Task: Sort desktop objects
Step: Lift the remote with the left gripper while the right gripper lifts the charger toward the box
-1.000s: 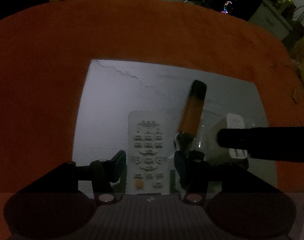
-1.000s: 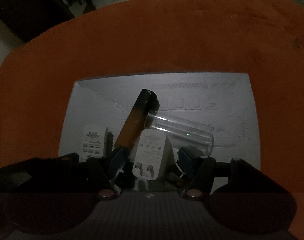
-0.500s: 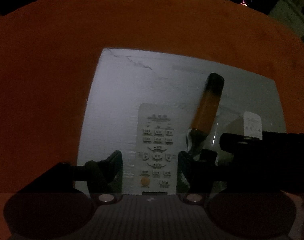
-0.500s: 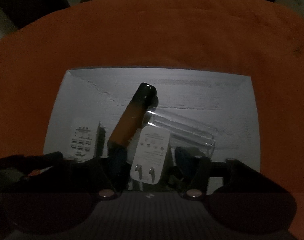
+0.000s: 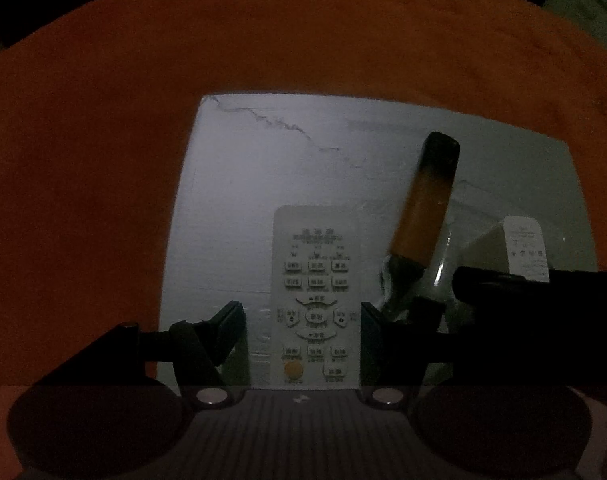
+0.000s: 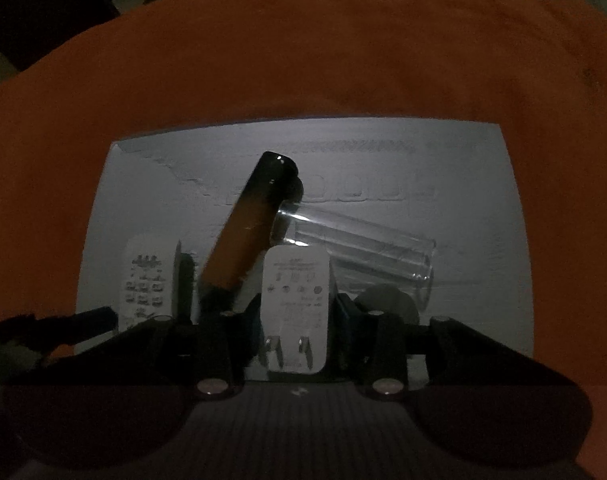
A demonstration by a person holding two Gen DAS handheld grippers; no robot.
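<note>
Evidently little has been sorted: the remote control [image 5: 316,300], the amber tube [image 6: 247,232], the clear tube [image 6: 359,244] and the white charger [image 6: 297,300] are all seen lying together on the grey board [image 5: 239,200] over the orange-covered desk [image 5: 83,160]. The right claw [image 6: 297,312] is closing around the charger, its pads seemingly touching both sides. The left claw [image 5: 303,332] is held released astride the remote, ungripped. Every item is left to be placed.
</note>
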